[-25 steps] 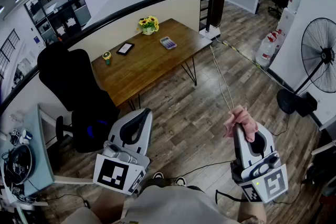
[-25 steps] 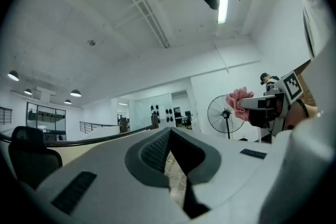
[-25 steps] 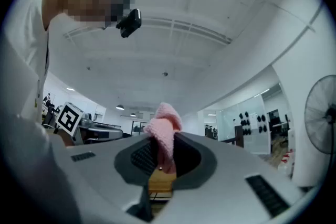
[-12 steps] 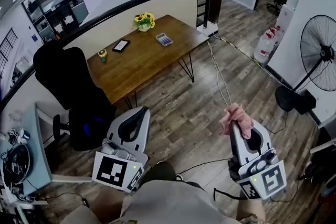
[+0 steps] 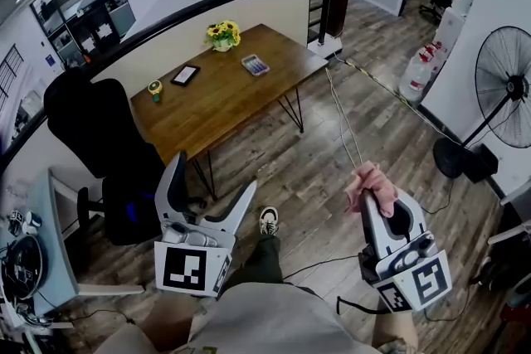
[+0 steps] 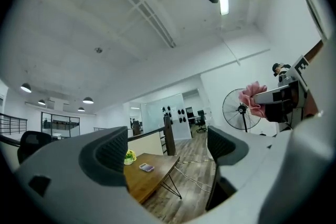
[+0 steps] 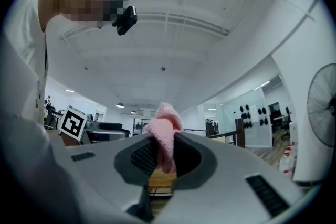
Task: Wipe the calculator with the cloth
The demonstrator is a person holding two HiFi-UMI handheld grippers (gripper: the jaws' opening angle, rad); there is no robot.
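Observation:
The calculator (image 5: pixel 255 65) lies on the far part of a brown wooden table (image 5: pixel 224 108), well ahead of both grippers; the left gripper view shows the calculator (image 6: pixel 146 167) small between the jaws, far off. My left gripper (image 5: pixel 211 182) is at lower left over the floor, its jaws opening wide with nothing between them. The left gripper (image 6: pixel 165 152) frames only the distant table (image 6: pixel 152 183). My right gripper (image 5: pixel 375 199) at lower right is shut on a pink cloth (image 5: pixel 371 185). The bunched cloth (image 7: pixel 164 136) sticks up out of that right gripper (image 7: pixel 163 157).
A black office chair (image 5: pixel 99 137) stands left of the table. On the table are yellow flowers (image 5: pixel 221 35), a small framed tablet (image 5: pixel 184 75) and a small green object (image 5: pixel 154 87). Cables (image 5: pixel 344 128) run over the wooden floor. A standing fan (image 5: pixel 506 87) is at right.
The left gripper's jaws have gone from shut to wide open. A shoe has come into view on the floor below. The right gripper still grips the cloth.

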